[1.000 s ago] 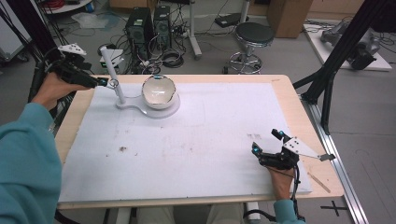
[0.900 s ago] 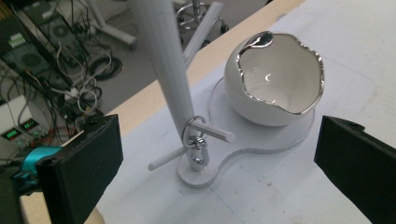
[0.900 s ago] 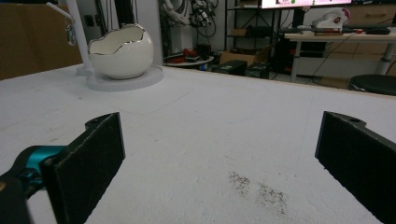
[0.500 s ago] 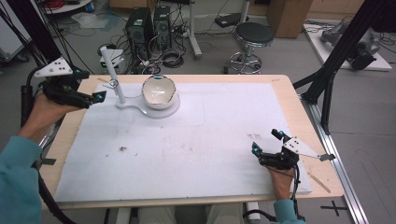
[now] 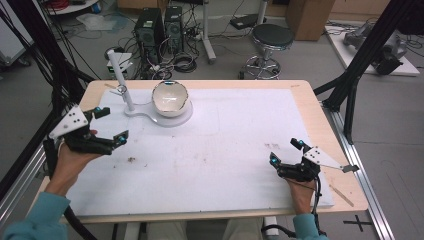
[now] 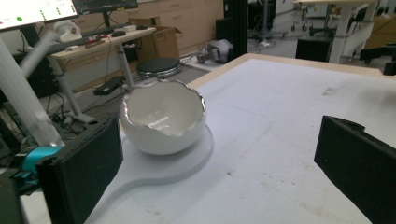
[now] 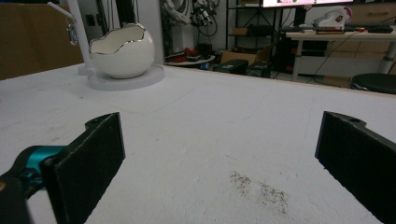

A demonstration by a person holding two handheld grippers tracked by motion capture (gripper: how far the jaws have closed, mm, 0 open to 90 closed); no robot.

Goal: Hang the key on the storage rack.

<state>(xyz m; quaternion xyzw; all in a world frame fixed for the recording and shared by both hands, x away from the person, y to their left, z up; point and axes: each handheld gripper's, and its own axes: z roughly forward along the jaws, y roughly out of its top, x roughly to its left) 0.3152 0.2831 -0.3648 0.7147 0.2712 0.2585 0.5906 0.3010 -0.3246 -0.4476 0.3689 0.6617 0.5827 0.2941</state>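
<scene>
Currently both grippers are held wide apart-jawed, and nothing is gripped. The left gripper point(image 5: 107, 125) is seen at the near left of the table point(image 5: 320, 115), its jaws pointed toward the egg-shaped bowl point(image 5: 170, 98), which is near but not touched. That bowl, white with a jagged silver-edged rim, is seated upright on a white base plate point(image 5: 150, 114) at the far left; a slanted white post point(image 5: 120, 79) rises from the same plate just left of the bowl. In the left gripper view the bowl point(image 6: 162, 119) is framed between the jaws but left of centre.

The right gripper point(image 5: 286, 152) is rested at the near right, well apart from the bowl, over the white mat point(image 5: 225, 145); dark specks point(image 7: 261, 186) are noted on the mat just ahead of it.

Judged step: an approach to the bowl by the left gripper. For a sound grasp, the jaws should be kept fully spread, the bowl centred between them, and the post avoided on the way in. The thin, uneven rim is best not pinched; smooth glazed walls are likely slippery, so closing should be slow.
</scene>
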